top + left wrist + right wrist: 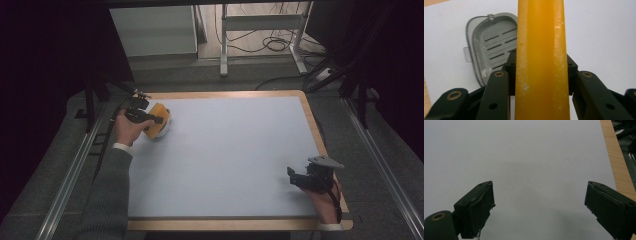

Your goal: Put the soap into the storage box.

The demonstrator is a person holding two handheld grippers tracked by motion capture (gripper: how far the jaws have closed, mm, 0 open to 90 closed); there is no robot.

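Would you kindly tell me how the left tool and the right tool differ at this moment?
The left tool is shut on a yellow soap bar above a grey soap dish; the right tool is open and holds nothing. The left sits at the table's far left, the right near right. Both have black jaws.

Lower right of the grey soap dish (pixel 491 45) behind the yellow soap bar (pixel 541 62), bar's ends cut off by the frame

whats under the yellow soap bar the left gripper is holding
A grey soap dish lies below and behind the yellow soap bar, on the white table mat. Its slotted floor and left rim show; the bar, clamped in the left gripper, covers its right part.
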